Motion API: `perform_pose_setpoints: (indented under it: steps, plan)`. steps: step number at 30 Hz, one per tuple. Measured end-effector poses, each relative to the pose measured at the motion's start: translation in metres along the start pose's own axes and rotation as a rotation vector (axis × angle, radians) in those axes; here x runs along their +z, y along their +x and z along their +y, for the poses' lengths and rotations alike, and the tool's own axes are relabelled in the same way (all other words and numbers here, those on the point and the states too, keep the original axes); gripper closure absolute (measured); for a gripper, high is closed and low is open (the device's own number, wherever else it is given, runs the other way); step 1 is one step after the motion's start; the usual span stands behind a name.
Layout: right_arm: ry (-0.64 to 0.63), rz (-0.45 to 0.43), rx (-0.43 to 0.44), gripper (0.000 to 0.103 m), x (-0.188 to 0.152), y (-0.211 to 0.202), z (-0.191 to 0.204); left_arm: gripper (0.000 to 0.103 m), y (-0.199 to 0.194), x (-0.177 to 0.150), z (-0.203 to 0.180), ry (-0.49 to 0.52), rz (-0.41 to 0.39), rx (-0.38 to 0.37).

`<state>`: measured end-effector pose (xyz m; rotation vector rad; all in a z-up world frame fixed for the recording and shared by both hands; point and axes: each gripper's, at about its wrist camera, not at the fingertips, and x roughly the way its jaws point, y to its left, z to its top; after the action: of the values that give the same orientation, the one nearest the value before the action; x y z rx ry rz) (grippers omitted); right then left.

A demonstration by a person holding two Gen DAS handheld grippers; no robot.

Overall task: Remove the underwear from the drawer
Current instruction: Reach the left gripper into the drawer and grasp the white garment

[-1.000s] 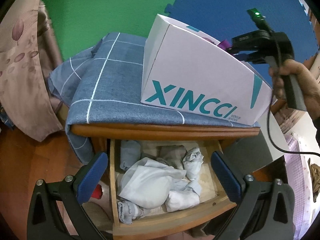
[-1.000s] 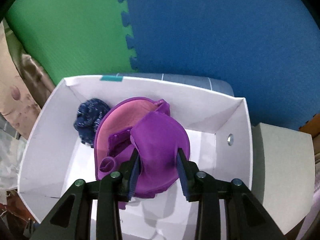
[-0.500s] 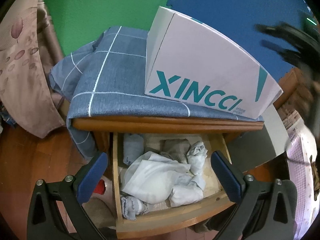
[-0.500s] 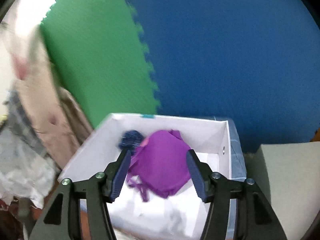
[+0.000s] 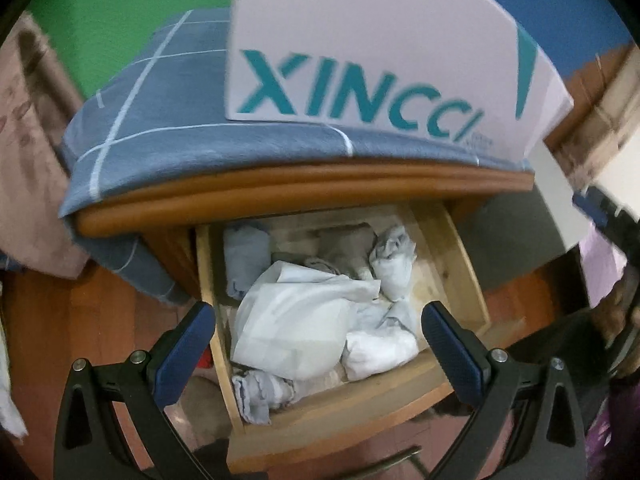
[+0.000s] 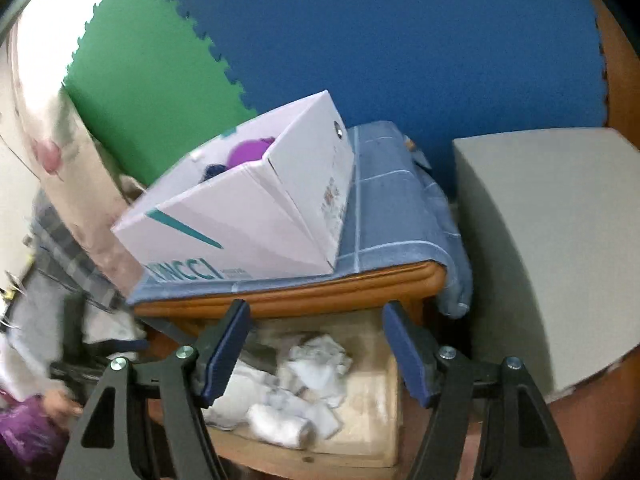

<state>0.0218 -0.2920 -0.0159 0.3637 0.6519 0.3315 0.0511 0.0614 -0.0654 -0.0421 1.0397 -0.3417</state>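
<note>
Now, drawer (image 5: 452, 248): pulled out beneath the white box (image 5: 380, 52).
Underwear (image 5: 296, 320): pale, bunched inside the drawer.
Left gripper (image 5: 316, 344): wide apart above the drawer, nothing between.
Right gripper (image 6: 316, 344): jaws just been opening, empty, before the drawer.
Purple garment (image 6: 250, 150): in the box.

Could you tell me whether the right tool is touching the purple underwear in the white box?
Apart. The right wrist view shows the right tool open and empty above the drawer, the purple underwear inside the white box.
</note>
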Motion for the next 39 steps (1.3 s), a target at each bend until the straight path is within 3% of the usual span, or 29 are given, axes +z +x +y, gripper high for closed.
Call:
perform_pose_setpoints:
  steps: [3, 6, 10, 15, 17, 20, 22, 23, 25, 26, 27, 31, 34, 39]
  plan:
    - [0.011, -0.007, 0.002, 0.033, -0.002, -0.003, -0.004, 0.001, 0.019, 0.000, -0.005, 0.065, 0.030, 0.021]
    - [0.020, -0.002, 0.018, 0.033, -0.003, -0.006, -0.006, 0.001, 0.043, -0.002, -0.006, 0.105, 0.106, -0.005]
    - [0.021, 0.013, 0.038, 0.033, -0.002, -0.005, -0.006, 0.002, 0.075, -0.004, -0.001, 0.141, 0.189, 0.026]
    - [0.022, 0.035, 0.057, 0.033, -0.004, -0.002, -0.005, 0.002, 0.099, -0.001, 0.008, 0.163, 0.222, 0.037]
    - [0.024, 0.045, 0.062, 0.033, -0.004, 0.000, -0.005, 0.002, 0.103, -0.001, 0.005, 0.208, 0.189, 0.059]
    - [0.034, 0.047, 0.064, 0.033, -0.004, 0.001, -0.006, 0.005, 0.104, -0.001, -0.001, 0.249, 0.177, 0.022]
    - [0.055, 0.055, 0.077, 0.033, -0.004, 0.003, -0.009, 0.018, 0.107, -0.003, -0.005, 0.285, 0.188, 0.029]
    - [0.066, 0.059, 0.084, 0.033, -0.004, 0.005, -0.011, 0.031, 0.113, -0.009, -0.009, 0.321, 0.211, 0.060]
    - [0.088, 0.062, 0.091, 0.033, -0.004, 0.006, -0.014, 0.036, 0.121, -0.018, -0.014, 0.365, 0.249, 0.095]
    - [0.097, 0.061, 0.096, 0.033, -0.004, 0.006, -0.015, 0.040, 0.127, -0.024, -0.013, 0.354, 0.299, 0.074]
    - [0.105, 0.059, 0.099, 0.033, -0.004, 0.006, -0.016, 0.056, 0.130, -0.026, -0.012, 0.330, 0.318, 0.052]
    - [0.125, 0.064, 0.097, 0.033, -0.005, 0.007, -0.020, 0.089, 0.128, -0.033, -0.009, 0.256, 0.351, 0.011]
    - [0.138, 0.061, 0.099, 0.033, -0.005, 0.006, -0.023, 0.093, 0.120, -0.040, -0.022, 0.287, 0.341, 0.021]
    - [0.180, 0.063, 0.108, 0.033, -0.004, 0.007, -0.031, 0.094, 0.076, -0.038, -0.039, 0.238, 0.215, -0.027]
